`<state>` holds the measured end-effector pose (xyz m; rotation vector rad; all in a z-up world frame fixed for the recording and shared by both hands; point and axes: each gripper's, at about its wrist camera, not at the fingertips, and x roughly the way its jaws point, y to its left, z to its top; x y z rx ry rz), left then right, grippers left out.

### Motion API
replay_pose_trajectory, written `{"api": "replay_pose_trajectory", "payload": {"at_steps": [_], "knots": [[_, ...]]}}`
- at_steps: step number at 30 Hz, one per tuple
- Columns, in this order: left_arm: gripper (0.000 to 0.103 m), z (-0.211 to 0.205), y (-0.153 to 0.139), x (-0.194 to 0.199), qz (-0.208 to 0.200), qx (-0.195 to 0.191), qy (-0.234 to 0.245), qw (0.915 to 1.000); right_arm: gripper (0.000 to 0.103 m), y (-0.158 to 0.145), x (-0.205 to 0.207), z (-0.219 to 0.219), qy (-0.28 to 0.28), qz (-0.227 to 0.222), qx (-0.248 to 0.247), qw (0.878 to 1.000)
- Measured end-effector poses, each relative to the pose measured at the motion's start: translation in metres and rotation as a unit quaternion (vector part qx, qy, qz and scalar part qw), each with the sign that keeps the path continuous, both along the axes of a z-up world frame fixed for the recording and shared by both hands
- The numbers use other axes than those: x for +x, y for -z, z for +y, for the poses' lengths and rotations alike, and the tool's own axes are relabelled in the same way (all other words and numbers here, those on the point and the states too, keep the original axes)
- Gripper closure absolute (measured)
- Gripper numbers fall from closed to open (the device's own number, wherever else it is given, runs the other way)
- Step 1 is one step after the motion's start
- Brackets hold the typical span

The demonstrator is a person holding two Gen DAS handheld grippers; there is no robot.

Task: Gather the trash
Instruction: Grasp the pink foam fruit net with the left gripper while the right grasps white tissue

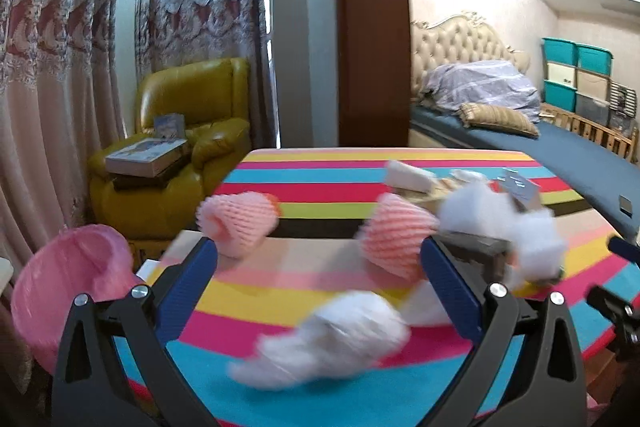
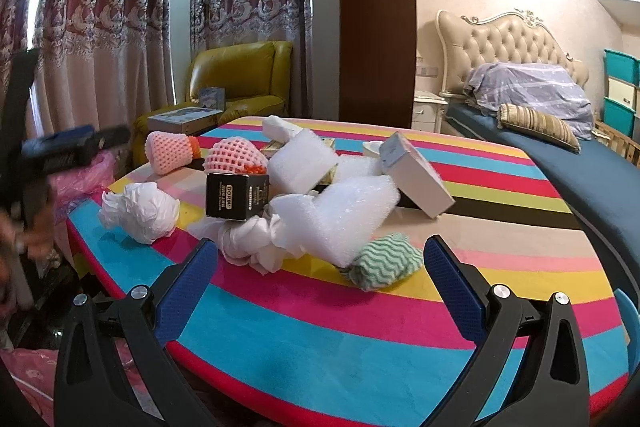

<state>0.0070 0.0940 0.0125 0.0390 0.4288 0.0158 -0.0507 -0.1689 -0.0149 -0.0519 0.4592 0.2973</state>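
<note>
Nearest, left gripper (image 1: pixel 316 267) gapes wide and empty over crumpled white paper wad (image 1: pixel 332 331) at striped table's (image 1: pixel 360 395) near edge: light, soft; pinch its middle. Right gripper (image 2: pixel 320 267) likewise open, empty.

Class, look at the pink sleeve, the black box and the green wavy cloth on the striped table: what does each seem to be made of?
Pink sleeve: soft foam netting, matte, shown by its open mesh pattern.
Black box: probably printed cardboard, slightly glossy, with sharp folded edges and gold lettering.
Green wavy cloth: likely woven or knitted fabric, matte, bunched softly.
</note>
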Motion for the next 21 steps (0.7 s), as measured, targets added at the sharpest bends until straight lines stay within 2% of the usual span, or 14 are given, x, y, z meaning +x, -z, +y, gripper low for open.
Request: {"api": "replay_pose_trajectory", "payload": {"at_steps": [5,9,12,14,17,19,20,21], "knots": [[0.005,0.062,-0.001,0.070,0.058,-0.012,-0.006,0.9982,0.007,0.003,0.015,0.036,-0.053,0.008,-0.017,0.998],[0.006,0.103,0.023,0.129,0.106,-0.043,-0.028,0.9930,0.007,0.004,0.023,0.076,-0.103,0.000,-0.051,0.993],[0.006,0.113,0.039,0.153,0.120,-0.060,-0.029,0.9905,0.007,0.005,0.032,0.102,-0.135,0.006,-0.050,0.989],[0.008,0.111,0.047,0.164,0.125,-0.050,-0.028,0.9906,0.007,0.006,0.039,0.118,-0.156,0.019,-0.048,0.986],[0.020,0.108,0.059,0.178,0.139,-0.032,-0.021,0.9896,0.007,0.007,0.044,0.139,-0.179,0.027,-0.050,0.982],[0.037,0.108,0.065,0.183,0.142,-0.022,-0.022,0.9894,0.007,0.008,0.045,0.150,-0.194,0.030,-0.052,0.979],[0.042,0.107,0.067,0.183,0.140,-0.013,-0.021,0.9899,0.007,0.009,0.046,0.154,-0.198,0.033,-0.052,0.978],[0.053,0.105,0.067,0.180,0.134,-0.005,-0.018,0.9908,0.007,0.010,0.048,0.158,-0.204,0.037,-0.050,0.977]]}}
